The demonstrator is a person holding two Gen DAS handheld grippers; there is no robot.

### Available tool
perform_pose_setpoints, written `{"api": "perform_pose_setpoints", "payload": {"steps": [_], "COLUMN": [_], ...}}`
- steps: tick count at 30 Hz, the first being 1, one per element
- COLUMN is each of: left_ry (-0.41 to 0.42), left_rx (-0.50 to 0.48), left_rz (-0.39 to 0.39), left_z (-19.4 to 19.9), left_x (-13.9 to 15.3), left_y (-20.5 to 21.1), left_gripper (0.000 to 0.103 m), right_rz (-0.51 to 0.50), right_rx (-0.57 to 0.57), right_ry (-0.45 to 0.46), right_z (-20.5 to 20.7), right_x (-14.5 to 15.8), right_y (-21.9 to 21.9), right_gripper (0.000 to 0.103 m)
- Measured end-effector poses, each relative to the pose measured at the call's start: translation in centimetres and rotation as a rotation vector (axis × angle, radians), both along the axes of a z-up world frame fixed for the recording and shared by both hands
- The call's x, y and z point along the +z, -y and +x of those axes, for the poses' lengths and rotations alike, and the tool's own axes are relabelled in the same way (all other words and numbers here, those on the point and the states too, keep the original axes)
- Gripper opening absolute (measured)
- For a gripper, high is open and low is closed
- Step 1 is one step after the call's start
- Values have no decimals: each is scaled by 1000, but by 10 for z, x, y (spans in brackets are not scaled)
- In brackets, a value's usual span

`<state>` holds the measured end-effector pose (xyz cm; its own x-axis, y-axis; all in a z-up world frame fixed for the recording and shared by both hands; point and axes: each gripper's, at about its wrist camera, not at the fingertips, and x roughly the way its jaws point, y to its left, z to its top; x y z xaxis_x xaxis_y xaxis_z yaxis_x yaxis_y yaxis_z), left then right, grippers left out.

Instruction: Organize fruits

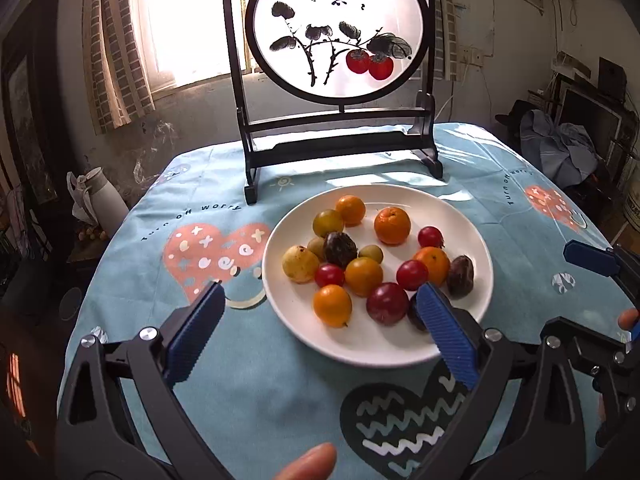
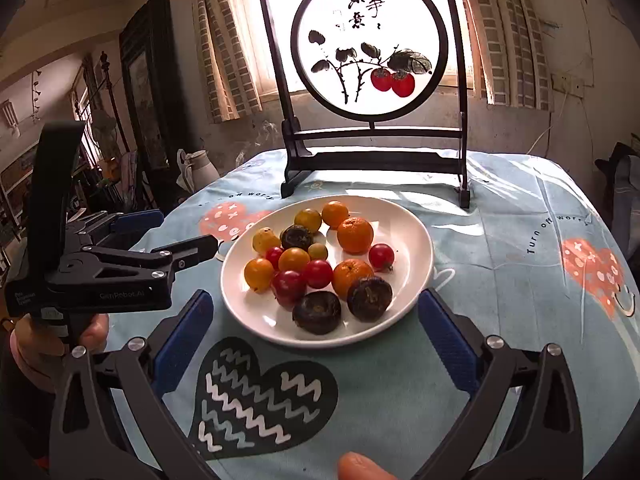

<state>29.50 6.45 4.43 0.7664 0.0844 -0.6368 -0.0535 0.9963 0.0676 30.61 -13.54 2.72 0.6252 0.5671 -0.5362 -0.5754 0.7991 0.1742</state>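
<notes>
Here both sets of fingers stand spread and empty: the left gripper (image 1: 320, 312) over the near rim of the white plate (image 1: 476, 232), the right gripper (image 2: 316, 320) short of it. The fruits (image 2: 316, 260) lie heaped on the plate on the desk (image 2: 500, 240). Best single out an edge fruit, straddling it squarely before closing.

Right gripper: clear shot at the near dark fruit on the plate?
Probably yes. The right gripper is open, and the dark fruit lies at the white plate's near edge with nothing in front.

White plate (image 1: 476, 240) heaped with mixed fruits (image 1: 362, 258), left claw (image 1: 320, 300) spread wide and empty, patterned tablecloth (image 1: 248, 380)
</notes>
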Motion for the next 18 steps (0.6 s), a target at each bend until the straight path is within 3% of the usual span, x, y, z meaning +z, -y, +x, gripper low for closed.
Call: {"api": "perform_pose_setpoints", "payload": {"steps": [5, 8, 13, 18], "left_ry": [-6, -21, -35, 4], "left_rx": [0, 21, 48, 51], "left_rz": [-29, -15, 18, 14], "left_z": [-65, -88, -101, -107], "left_x": [-14, -31, -57, -55], "left_y": [10, 13, 15, 12], "left_gripper": [101, 101, 101, 101], "right_rz": [-90, -135, -132, -142], "right_rx": [17, 13, 26, -1], "right_ry": [89, 71, 44, 45], "right_z": [-60, -77, -92, -89], "right_x": [-17, -39, -52, -54], "right_y": [12, 16, 13, 14], "right_gripper": [102, 102, 102, 102]}}
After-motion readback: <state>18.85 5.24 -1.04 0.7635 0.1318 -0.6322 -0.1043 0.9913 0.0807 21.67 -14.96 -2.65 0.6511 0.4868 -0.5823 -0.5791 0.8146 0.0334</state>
